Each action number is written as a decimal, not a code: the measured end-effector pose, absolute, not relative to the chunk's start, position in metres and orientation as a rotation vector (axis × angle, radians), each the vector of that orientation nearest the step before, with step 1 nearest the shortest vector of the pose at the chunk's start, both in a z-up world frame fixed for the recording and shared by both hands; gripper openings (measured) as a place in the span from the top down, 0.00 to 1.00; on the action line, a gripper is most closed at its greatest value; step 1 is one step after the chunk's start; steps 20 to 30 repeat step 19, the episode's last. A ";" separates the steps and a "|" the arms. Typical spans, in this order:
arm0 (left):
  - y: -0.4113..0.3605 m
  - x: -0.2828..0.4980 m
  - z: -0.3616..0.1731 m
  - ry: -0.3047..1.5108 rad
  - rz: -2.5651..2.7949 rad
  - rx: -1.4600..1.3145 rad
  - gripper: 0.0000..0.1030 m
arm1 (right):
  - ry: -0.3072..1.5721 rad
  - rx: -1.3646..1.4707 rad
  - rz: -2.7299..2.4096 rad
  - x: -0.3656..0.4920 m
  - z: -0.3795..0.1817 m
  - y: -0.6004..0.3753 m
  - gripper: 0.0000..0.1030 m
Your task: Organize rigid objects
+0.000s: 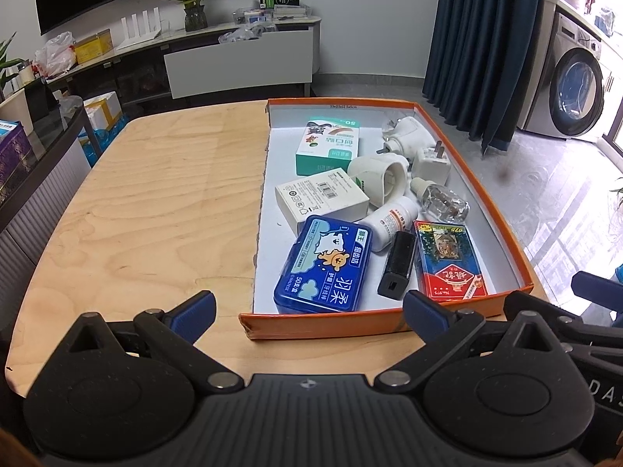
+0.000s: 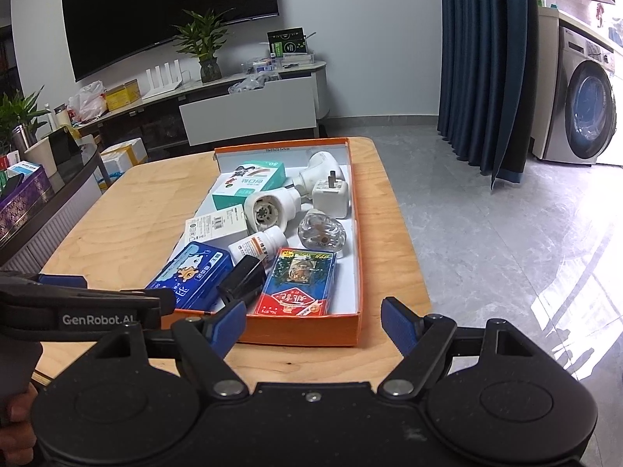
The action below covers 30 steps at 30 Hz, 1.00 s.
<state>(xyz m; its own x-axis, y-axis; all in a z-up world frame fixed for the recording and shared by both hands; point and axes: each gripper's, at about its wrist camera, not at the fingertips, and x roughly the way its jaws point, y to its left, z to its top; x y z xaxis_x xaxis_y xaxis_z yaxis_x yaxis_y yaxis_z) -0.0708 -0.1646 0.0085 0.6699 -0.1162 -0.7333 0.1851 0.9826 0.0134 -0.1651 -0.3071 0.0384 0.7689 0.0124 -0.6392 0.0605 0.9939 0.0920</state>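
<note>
An orange box (image 1: 490, 194) (image 2: 359, 257) with a white inside sits on the wooden table (image 1: 155, 202) (image 2: 117, 229). It holds a blue tin (image 1: 325, 266) (image 2: 190, 276), a black charger (image 1: 398, 264) (image 2: 243, 278), a red card pack (image 1: 447, 260) (image 2: 298, 282), a white pill bottle (image 1: 389, 222) (image 2: 259, 245), a clear glass bottle (image 1: 442, 198) (image 2: 321, 231), white plugs (image 1: 430, 161) (image 2: 331, 196) and two small cartons (image 1: 329, 144) (image 1: 321, 198). My left gripper (image 1: 309, 311) is open and empty just before the box's near wall. My right gripper (image 2: 313, 325) is open and empty at the box's near right corner.
The left half of the table is bare wood. A TV cabinet (image 1: 241, 58) with a plant (image 2: 204, 44) stands behind. A blue curtain (image 2: 483, 58) and a washing machine (image 2: 584, 109) are at the right, over a grey tiled floor.
</note>
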 end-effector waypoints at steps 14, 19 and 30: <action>-0.164 -0.067 0.005 0.828 -0.180 0.089 0.00 | 0.707 0.109 -0.018 -0.160 0.034 -0.305 0.13; -0.163 -0.067 0.004 0.829 -0.187 0.084 0.00 | 0.708 0.110 -0.022 -0.160 0.033 -0.305 0.13; -0.163 -0.067 0.004 0.829 -0.187 0.084 0.00 | 0.708 0.110 -0.022 -0.160 0.033 -0.305 0.13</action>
